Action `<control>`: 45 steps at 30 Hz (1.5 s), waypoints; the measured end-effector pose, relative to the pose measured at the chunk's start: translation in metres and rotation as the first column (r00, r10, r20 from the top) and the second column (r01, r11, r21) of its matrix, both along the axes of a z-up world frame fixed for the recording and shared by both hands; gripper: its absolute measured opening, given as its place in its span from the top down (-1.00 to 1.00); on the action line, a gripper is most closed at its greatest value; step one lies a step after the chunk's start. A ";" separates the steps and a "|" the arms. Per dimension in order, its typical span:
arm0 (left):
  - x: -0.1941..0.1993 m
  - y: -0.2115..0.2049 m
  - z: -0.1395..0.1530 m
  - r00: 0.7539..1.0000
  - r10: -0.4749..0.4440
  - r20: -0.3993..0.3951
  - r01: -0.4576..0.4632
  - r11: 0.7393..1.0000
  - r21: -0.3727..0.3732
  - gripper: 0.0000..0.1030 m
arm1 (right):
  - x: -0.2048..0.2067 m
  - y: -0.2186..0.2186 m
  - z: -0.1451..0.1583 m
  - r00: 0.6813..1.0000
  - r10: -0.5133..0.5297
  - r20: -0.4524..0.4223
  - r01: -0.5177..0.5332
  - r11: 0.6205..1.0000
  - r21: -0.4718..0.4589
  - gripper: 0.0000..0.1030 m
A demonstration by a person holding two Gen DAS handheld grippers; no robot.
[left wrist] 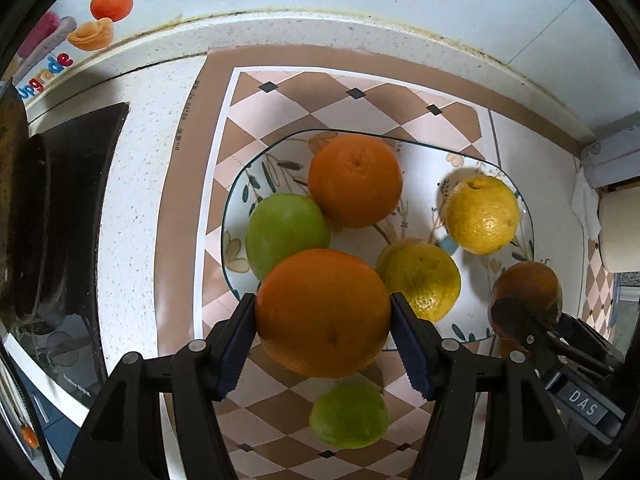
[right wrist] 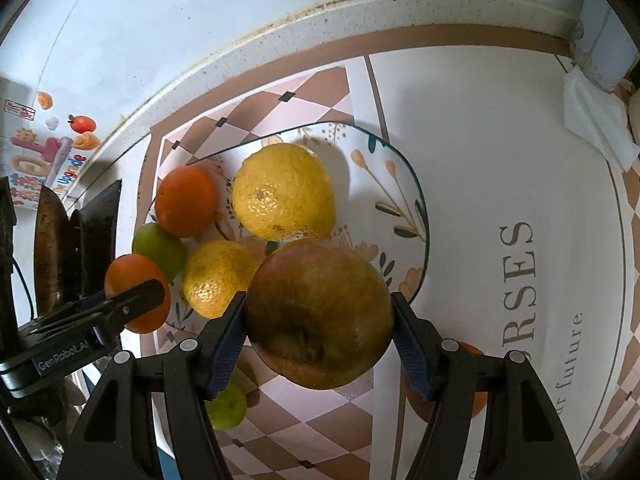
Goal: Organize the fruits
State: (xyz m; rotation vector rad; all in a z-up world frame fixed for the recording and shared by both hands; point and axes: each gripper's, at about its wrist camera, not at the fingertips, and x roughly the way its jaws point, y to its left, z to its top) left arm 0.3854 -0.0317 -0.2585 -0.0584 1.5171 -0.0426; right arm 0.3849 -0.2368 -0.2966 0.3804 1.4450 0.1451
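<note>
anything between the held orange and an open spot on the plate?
Nothing visible blocks it. The left tongs hold the orange above the plate, near its rim. A bare patch lies between the green apple and the two lemons.

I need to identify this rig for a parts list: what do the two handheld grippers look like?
Both are matte black plastic. Each finger carries round silver pivot pins and a dark blue ribbed pad. The left gripper bears a "GenRobot.AI" label on its body; the right gripper shows a grey tag reading "DAS". No cables, hands or sleeves show.
</note>
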 end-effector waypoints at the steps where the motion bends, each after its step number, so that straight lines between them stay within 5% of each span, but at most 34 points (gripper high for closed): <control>1: 0.000 0.000 -0.001 1.000 0.000 -0.003 0.000 1.000 -0.004 -0.23 | 0.000 0.000 -0.001 1.000 -0.002 -0.003 0.002 1.000 0.003 -0.38; 12: 0.005 0.007 -0.022 0.997 0.039 -0.070 -0.042 0.998 -0.046 -0.26 | 0.000 -0.004 0.002 1.000 -0.016 -0.010 0.016 1.000 -0.007 -0.68; 17: 0.004 0.010 -0.010 0.999 0.037 -0.025 -0.038 0.998 -0.050 -0.68 | -0.004 -0.003 0.012 1.000 -0.004 0.001 0.004 0.998 -0.058 -0.80; 29: -0.028 0.015 0.034 0.995 0.004 0.102 -0.011 0.998 0.063 -0.68 | -0.033 0.008 0.048 0.996 0.050 0.074 -0.030 0.967 -0.251 -0.82; 45: -0.096 0.015 0.095 0.960 -0.018 0.281 -0.005 0.997 0.079 -0.68 | -0.093 0.013 0.109 0.980 0.066 0.185 -0.009 0.957 -0.291 -0.82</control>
